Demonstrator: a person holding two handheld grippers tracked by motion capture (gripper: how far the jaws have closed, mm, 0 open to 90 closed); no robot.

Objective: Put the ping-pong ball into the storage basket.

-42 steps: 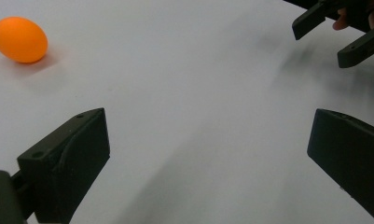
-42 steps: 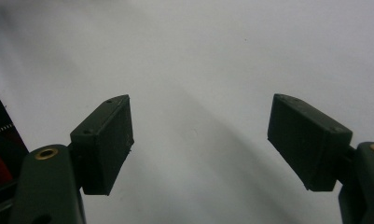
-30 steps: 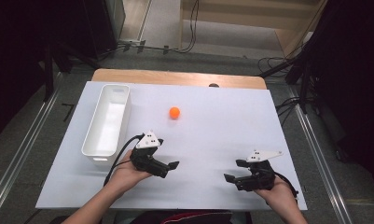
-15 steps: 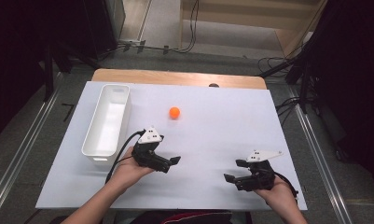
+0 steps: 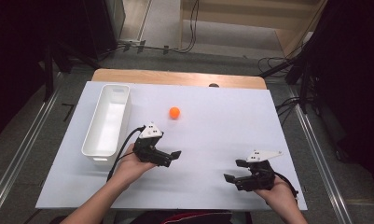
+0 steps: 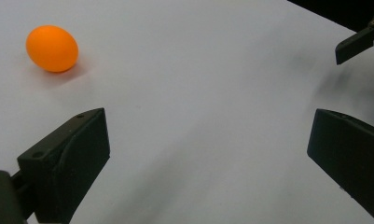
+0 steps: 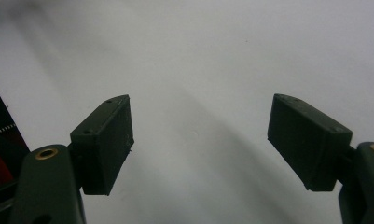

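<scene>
the ball sat on the white table, right of the bin. it lay at one o'clock from the left gripper, the nearer one, jaws apart. the right gripper also gaped, empty.

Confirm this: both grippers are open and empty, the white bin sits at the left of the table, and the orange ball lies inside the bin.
One thing is wrong: the orange ball lies on the bare white table, to the right of the white bin, not inside it. The high view shows this. The left gripper and right gripper are indeed open and empty.
</scene>
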